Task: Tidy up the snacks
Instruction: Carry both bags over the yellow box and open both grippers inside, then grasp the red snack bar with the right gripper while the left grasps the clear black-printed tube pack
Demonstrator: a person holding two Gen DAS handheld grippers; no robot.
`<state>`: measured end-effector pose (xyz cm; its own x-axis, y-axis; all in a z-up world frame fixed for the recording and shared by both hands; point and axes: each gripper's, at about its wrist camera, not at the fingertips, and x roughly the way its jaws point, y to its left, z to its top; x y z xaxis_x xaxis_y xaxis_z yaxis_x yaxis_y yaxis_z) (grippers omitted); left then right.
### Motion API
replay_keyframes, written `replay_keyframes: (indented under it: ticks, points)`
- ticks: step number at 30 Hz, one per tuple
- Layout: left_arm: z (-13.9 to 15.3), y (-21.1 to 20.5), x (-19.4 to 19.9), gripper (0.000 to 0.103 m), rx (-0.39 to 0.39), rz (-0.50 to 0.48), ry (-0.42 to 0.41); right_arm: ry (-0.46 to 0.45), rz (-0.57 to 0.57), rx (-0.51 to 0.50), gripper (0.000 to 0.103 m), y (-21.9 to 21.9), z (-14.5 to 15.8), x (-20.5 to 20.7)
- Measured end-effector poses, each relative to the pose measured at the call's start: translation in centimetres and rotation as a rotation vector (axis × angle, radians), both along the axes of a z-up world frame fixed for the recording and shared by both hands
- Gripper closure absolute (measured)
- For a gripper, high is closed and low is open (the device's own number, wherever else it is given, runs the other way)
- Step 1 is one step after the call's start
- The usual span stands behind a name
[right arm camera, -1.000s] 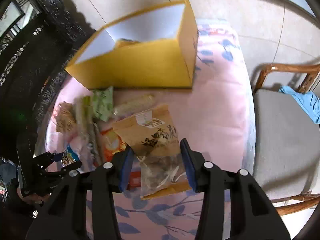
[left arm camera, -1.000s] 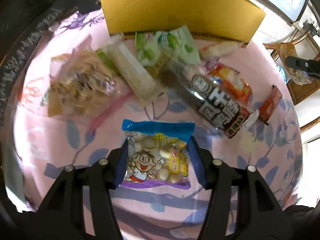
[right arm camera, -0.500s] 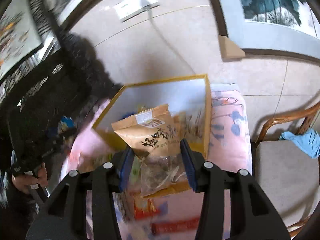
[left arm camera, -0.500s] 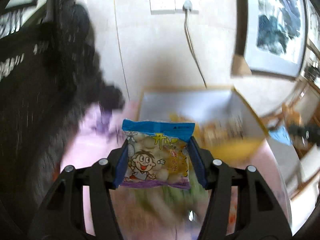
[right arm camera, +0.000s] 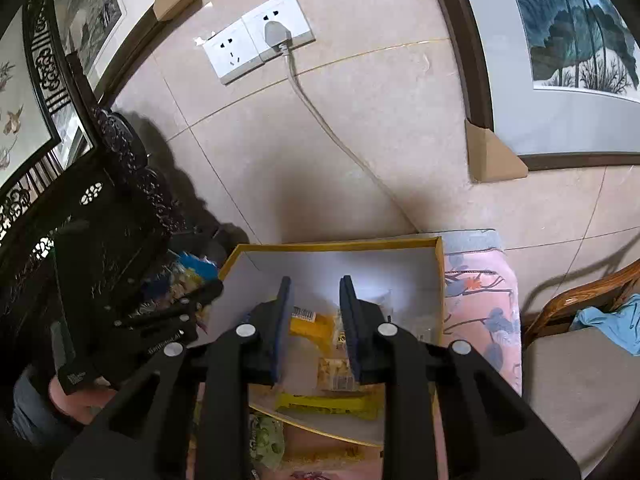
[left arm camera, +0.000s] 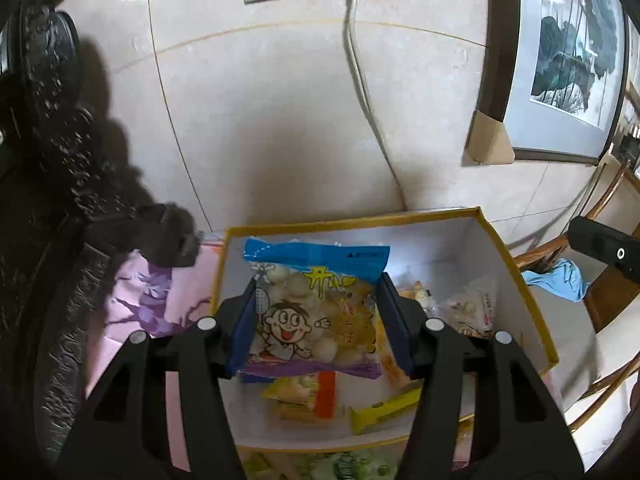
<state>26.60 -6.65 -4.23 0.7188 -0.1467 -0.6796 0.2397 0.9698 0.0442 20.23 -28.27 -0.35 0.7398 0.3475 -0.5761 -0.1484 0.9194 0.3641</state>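
Yellow box point(left arm camera: 516, 276) sits on the pink floral desk point(right arm camera: 480, 300), open top, several packets already inside. Left tongs point(left arm camera: 316, 320) clamp the cartoon puff bag point(left arm camera: 312, 316) by its side edges, held over the box's left half. Right tongs point(right arm camera: 314, 320) hang above the box interior, jaws narrowly apart, nothing between them.

Handling, my read: bag is light, air-filled, slick film, contents crush easily. Side-seam grip is right; squeezing the belly would likely pop or slip.

Hard to see: bag hides the box floor beneath it; packet labels inside are unreadable; the desk's near edge and the green packet point(right arm camera: 266, 438) in front of the box are cut off.
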Motion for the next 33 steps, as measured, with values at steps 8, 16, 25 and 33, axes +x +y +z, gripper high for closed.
replay_keyframes:
  ticks: [8,16,25,33]
  points:
    - [-3.7,-0.8,0.6,0.002,0.172,0.025,0.076,0.030,-0.099,-0.038,0.001,-1.3,-1.2,-0.9]
    - [-7.1,3.8,-5.0,0.002,0.104,0.025,0.169,0.257,-0.047,-0.250,0.001,-2.9,-7.1,-11.2]
    - [-8.5,2.6,-17.7,0.002,0.218,-0.499,0.071,0.228,0.691,-0.827,0.001,5.5,-15.6,-17.9]
    - [-16.8,-1.7,-21.2,0.002,0.658,-1.171,0.055,0.249,1.100,-0.855,0.001,7.4,-19.0,-17.3]
